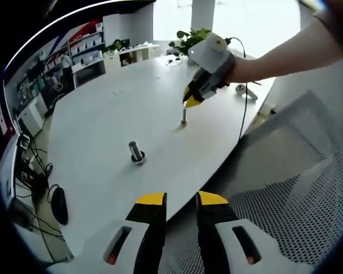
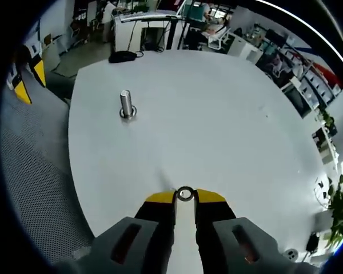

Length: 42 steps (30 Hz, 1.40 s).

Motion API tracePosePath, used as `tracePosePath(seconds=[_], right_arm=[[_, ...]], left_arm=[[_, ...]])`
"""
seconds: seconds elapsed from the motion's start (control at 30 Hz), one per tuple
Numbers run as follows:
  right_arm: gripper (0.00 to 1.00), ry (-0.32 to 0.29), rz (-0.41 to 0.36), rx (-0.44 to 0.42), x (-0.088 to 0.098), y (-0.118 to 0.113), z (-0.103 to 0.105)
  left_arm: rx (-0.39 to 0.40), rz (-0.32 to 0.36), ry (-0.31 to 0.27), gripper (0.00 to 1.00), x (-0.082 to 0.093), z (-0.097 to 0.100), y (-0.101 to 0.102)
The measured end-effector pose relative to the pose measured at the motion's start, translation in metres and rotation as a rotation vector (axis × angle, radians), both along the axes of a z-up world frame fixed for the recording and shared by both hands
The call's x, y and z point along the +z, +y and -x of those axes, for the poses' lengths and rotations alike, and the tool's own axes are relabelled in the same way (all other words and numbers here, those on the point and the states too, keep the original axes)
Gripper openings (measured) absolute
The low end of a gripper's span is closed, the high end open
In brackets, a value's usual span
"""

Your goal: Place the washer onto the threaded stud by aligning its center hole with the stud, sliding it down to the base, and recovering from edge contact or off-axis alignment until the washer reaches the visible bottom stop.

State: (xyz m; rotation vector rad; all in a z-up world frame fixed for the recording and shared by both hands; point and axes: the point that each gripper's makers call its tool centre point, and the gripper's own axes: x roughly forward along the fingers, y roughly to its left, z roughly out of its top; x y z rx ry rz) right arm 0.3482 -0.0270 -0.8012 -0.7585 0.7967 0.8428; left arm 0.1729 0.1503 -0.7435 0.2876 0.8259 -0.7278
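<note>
**Washer pinched, stud waiting**

My right gripper (image 2: 185,197) pinches the washer (image 2: 185,194) by its rim, hole left free, above the white bench (image 2: 217,114). It looks light, stiff and slick, so I judge a tilt likely. The threaded stud (image 2: 126,104) stands well apart, open room around it. My left gripper (image 1: 182,200) hangs spread at the bench edge.
</note>
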Motion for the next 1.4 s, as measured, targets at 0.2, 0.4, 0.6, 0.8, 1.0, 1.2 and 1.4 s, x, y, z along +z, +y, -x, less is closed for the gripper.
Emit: tracePosePath(seconds=[0.2,0.4,0.6,0.8,1.0,1.2,1.4], right_arm=[[0.14,0.015,0.023,0.027,-0.006,0.002,0.004],[0.14,0.027,0.026,0.016,-0.008,-0.001,0.004],[0.14,0.038,0.032,0.020,-0.011,0.001,0.003],[0.14,0.049,0.044,0.025,-0.016,0.000,0.003],[0.14,0.048,0.030,0.006,-0.016,0.002,-0.004],[0.14,0.053,0.036,0.020,-0.015,0.005,0.001],[0.14,0.060,0.040,0.021,-0.017,0.001,0.000]], left_arm=[[0.004,0.000,-0.001,0.18,0.000,0.000,0.001],[0.005,0.000,-0.001,0.18,0.000,0.000,0.000],[-0.002,-0.002,0.004,0.18,-0.001,0.001,0.000],[-0.006,-0.005,0.009,0.18,-0.002,0.002,0.000],[-0.006,-0.007,0.011,0.18,-0.002,0.002,0.000],[-0.007,-0.005,0.012,0.18,-0.002,0.002,0.000],[-0.012,-0.006,0.017,0.18,-0.003,0.003,-0.001]])
